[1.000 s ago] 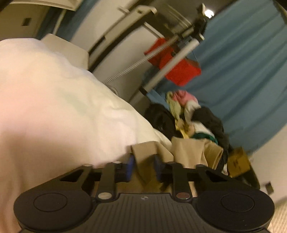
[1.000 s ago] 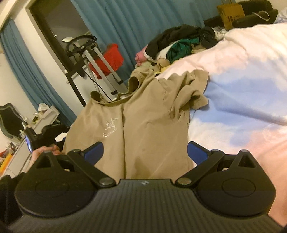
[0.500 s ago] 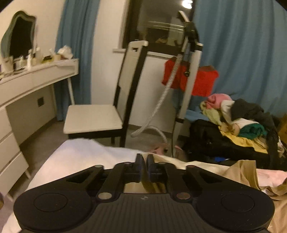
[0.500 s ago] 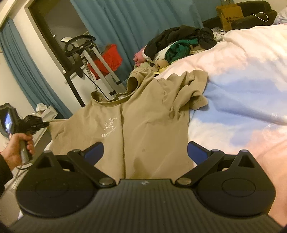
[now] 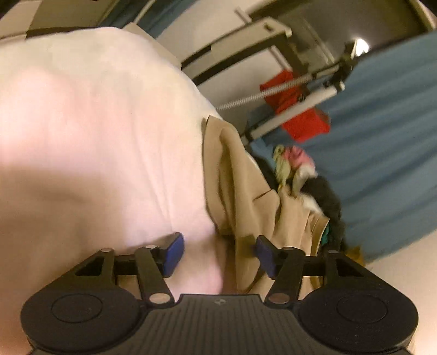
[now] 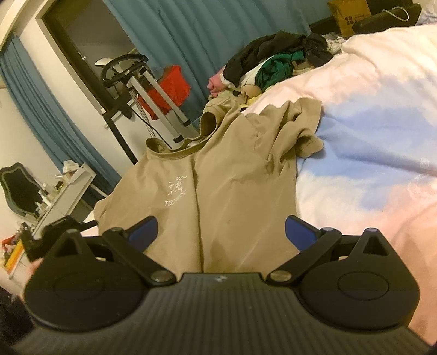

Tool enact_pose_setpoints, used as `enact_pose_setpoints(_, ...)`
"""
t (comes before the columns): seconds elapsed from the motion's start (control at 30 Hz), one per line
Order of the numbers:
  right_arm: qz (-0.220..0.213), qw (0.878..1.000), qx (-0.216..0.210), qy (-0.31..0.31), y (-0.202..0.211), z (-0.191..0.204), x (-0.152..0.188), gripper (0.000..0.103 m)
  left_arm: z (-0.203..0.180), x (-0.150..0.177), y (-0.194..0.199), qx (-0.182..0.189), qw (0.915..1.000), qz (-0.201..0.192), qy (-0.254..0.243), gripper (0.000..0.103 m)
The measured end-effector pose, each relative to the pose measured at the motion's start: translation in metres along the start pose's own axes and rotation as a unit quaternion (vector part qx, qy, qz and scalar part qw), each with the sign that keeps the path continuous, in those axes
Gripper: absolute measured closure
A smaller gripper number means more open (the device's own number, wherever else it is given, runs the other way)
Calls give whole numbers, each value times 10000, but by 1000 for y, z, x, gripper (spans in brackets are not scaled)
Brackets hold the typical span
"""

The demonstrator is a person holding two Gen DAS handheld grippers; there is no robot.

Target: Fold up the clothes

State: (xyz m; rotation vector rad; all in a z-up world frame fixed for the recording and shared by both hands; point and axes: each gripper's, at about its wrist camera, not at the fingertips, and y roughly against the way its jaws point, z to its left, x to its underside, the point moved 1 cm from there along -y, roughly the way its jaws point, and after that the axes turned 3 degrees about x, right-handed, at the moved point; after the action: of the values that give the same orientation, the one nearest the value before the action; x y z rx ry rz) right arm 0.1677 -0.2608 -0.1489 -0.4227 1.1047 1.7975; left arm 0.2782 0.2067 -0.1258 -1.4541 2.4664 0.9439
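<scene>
A tan T-shirt with a white chest logo lies face up on the pale bedding, collar towards the far end. My right gripper hovers open over the shirt's lower part, nothing between its fingers. In the left wrist view the shirt shows as a rumpled edge running away from me on the bedding. My left gripper has its jaws opening; the shirt's edge and bedding lie between them, and the pads press on nothing. In the right wrist view the left gripper is a dark blur by the shirt's left sleeve.
A heap of mixed clothes lies past the shirt's collar. Beside the bed stand a metal-framed stand with a red cloth, blue curtains and a white dresser. A cardboard box sits at the far right.
The left gripper, shut on the shirt's sleeve and pulling it out to the side half a second ago, has opened, rolled and dropped near the bed. The right gripper has not moved.
</scene>
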Motion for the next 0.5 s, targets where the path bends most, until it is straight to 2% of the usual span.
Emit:
enact_pose_setpoints(0.07,17,10000,-28,-31,1,0,1,2,-5,6,-5,123,9998,-104,101,18)
enact_pose_setpoints(0.13,17,10000,-32,-42,1,0,0,2,-13,10,-10,211,9997,-59,123,17)
enact_pose_setpoints(0.23,38,10000,-34,-56,0,-1,0,2,-20,9,-16,313,9985,352,261,22)
enact_pose_setpoints(0.27,54,9999,-45,-76,-1,-1,-1,2,-23,9,-17,349,9977,488,320,27)
enact_pose_setpoints(0.37,112,9998,-92,-166,-3,-4,0,2,-17,15,-20,322,9914,966,817,34)
enact_pose_setpoints(0.43,154,9996,-122,-218,-4,-5,0,2,-12,20,-17,319,9865,1197,1070,33)
enact_pose_setpoints(0.5,184,9994,-137,-262,-4,-7,0,2,-10,25,-16,382,9856,1267,1051,30)
